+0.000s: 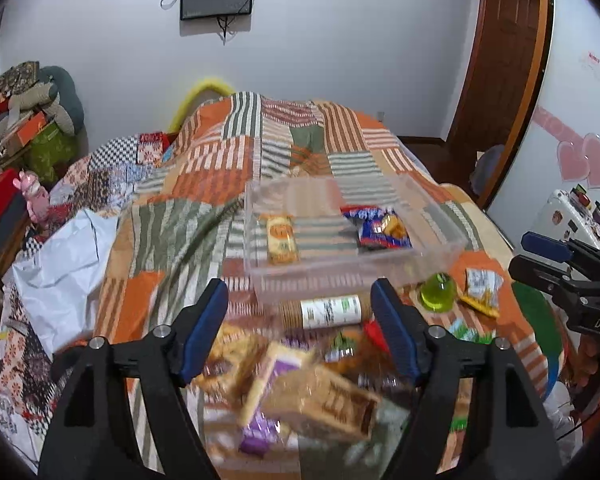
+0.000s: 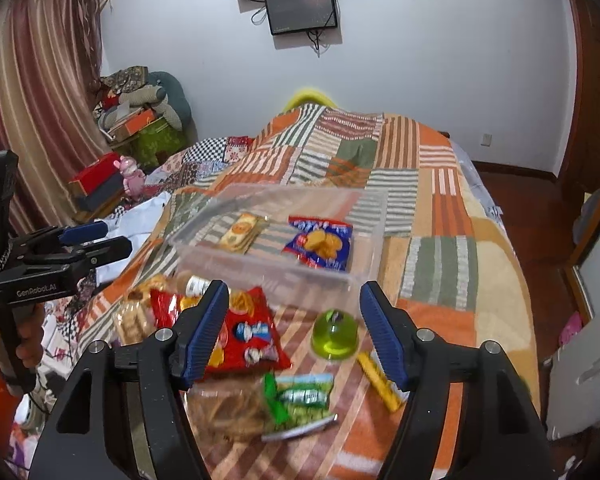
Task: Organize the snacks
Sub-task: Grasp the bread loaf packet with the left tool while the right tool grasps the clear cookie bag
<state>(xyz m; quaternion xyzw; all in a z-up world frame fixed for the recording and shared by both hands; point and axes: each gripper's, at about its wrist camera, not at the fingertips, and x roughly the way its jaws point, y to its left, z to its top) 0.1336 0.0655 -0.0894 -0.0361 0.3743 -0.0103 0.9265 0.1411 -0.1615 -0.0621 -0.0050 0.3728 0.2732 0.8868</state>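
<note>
Clear bin: the landmark for all that follows; it sits on the patchwork bedspread and already holds two snacks.
Inside the bin: a yellow cracker pack lies toward its left wall, a blue cookie bag toward its right.
Loose snacks: they lie on your side of the bin, outside it. The red bag and the green jelly cup sit just in front of its near wall; the green wrapper and a yellow stick lie further toward you.
Left of that cluster: a biscuit roll with a white label lies along the bin's near wall; blurred cracker boxes lie nearer you.
Your right gripper: jaws apart, nothing clamped; the red bag and jelly cup show between the blue pads but untouched.
Your left gripper: jaws likewise spread and empty, above the biscuit roll and the boxes.
Step in hand: judged as the gap between placements; both tools are free and most snacks remain outside the bin.
Next move: pick one loose item, probably the jelly cup or the biscuit roll, lower the pads to either side of it, close, then carry it over the near wall.
Caution: the cup looks smooth and rounded, so you should grip it squarely.
</note>
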